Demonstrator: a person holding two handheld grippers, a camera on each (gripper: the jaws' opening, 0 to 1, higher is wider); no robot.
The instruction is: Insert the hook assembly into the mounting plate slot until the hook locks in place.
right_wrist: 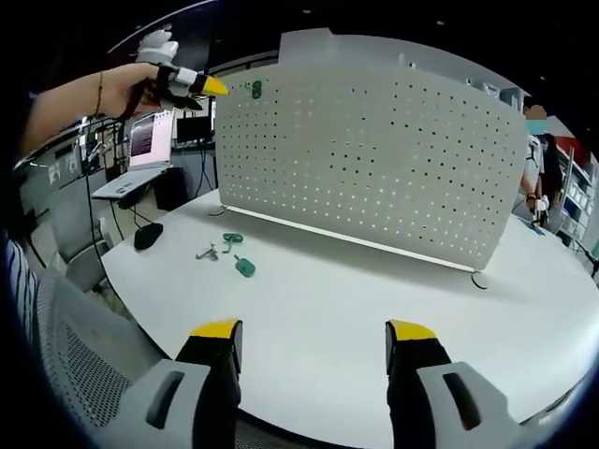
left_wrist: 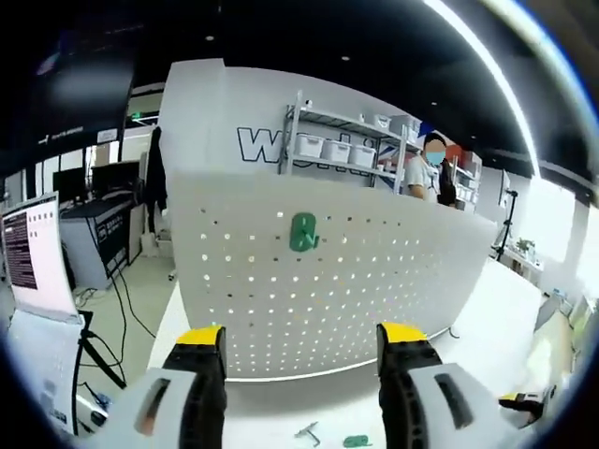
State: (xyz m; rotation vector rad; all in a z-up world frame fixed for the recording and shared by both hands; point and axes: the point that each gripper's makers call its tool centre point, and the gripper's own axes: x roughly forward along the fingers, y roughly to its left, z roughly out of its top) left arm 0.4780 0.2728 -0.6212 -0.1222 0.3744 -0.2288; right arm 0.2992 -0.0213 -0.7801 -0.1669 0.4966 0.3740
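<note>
We saw one green hook (left_wrist: 303, 232) already seated high on the pegboard (left_wrist: 374, 281); a spare hook (right_wrist: 244, 267) lay on the table (right_wrist: 374, 318) before it. It looked light, rigid plastic, best pinched by its body. Left gripper (left_wrist: 301, 348) and right gripper (right_wrist: 314, 341) stood released, empty. Wall lettering behind the pegboard was partly hidden.

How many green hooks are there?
3. One green hook is mounted high on the white pegboard. Two more lie on the table in front of it: one beside a metal hook, another nearer the board. Others may be hidden.
</note>
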